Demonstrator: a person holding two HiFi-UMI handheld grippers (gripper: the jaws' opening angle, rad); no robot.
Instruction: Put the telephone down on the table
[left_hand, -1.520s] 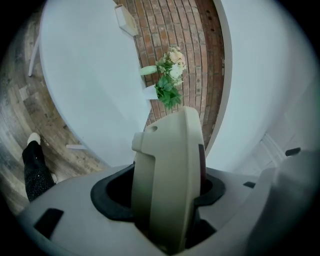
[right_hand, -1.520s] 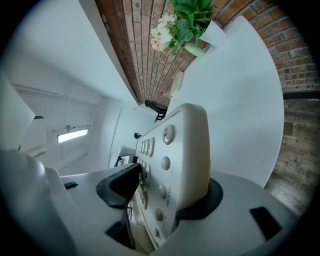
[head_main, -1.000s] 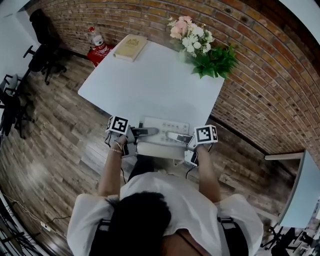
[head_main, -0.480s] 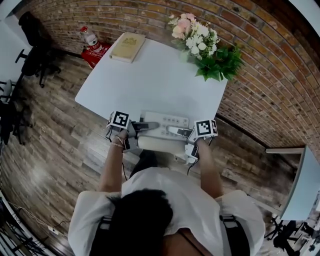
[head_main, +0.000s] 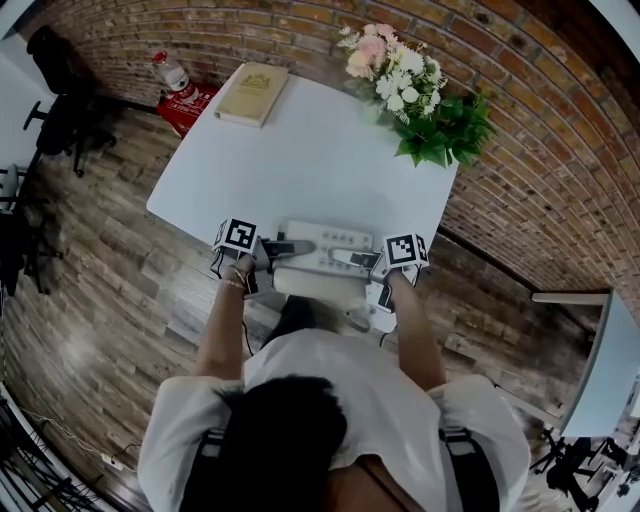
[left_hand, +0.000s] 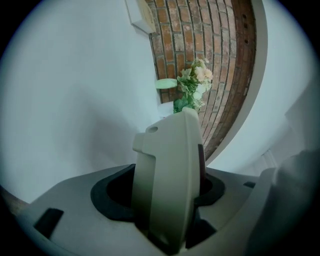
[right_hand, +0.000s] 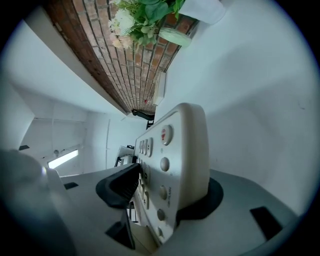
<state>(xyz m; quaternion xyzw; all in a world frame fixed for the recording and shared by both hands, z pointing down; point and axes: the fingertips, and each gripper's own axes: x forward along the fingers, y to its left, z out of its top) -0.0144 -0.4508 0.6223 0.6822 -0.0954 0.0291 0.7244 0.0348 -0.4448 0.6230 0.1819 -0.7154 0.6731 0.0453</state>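
Note:
The cream desk telephone (head_main: 325, 250) with rows of buttons is held level between both grippers at the near edge of the white table (head_main: 300, 150). Its far part overlaps the tabletop. I cannot tell whether it touches the table. My left gripper (head_main: 272, 250) is shut on its left end. In the left gripper view that end of the telephone (left_hand: 167, 165) stands between the black pads (left_hand: 112, 192). My right gripper (head_main: 362, 263) is shut on the right end. In the right gripper view the keypad face of the telephone (right_hand: 172, 160) sits between the pads (right_hand: 120, 185).
A tan book (head_main: 250, 82) lies at the table's far left corner. A bouquet with green leaves (head_main: 415, 90) stands at the far right. A water bottle (head_main: 172, 72) rests on a red thing on the wooden floor by the brick wall. Office chairs stand at left.
Both grippers have carried the telephone a little farther from the person's body, over the table's near edge. The grips have not changed.

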